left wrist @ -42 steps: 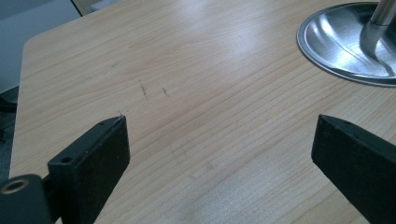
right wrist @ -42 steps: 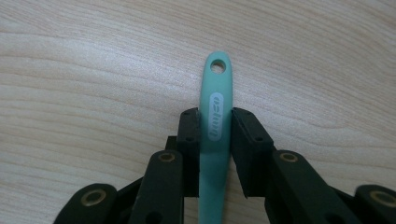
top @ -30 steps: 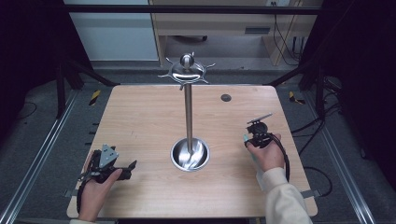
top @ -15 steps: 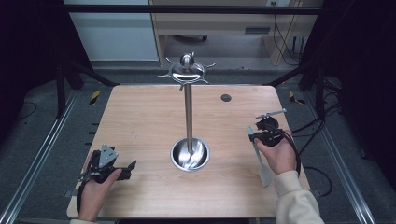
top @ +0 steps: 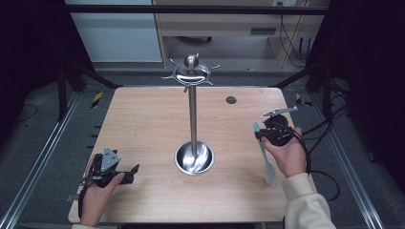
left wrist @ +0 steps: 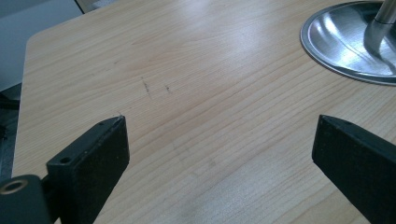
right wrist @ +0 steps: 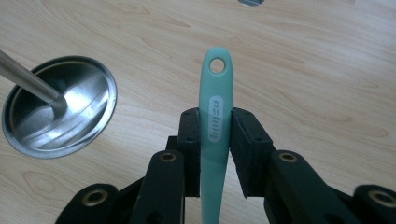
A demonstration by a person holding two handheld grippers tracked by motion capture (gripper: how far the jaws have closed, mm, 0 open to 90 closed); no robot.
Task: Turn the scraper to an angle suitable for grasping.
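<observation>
My right gripper (top: 262,137) (right wrist: 215,119) is shut on the teal handle of a kitchen utensil (top: 266,162) (right wrist: 215,88). It holds the utensil above the right side of the wooden table (top: 143,124). The handle's end has a hanging hole, and the pale blade end points toward the person. A tall metal stand (top: 192,119) rises mid-table from a shiny bowl-shaped base (top: 182,161) (right wrist: 88,88), with a ring of hooks (top: 190,72) at its top. My left gripper (top: 128,171) (left wrist: 219,135) rests open at the front left, nothing between its jaws.
A small dark round disc (top: 231,100) lies on the table behind the right hand. The stand's base rim (left wrist: 327,51) sits to the right of the left gripper. Dark frame rails and cables run along both sides of the table.
The right hand has risen and shifted a little to the right, away from the stand, with the utensil still in its jaws. The left hand has stayed still.
</observation>
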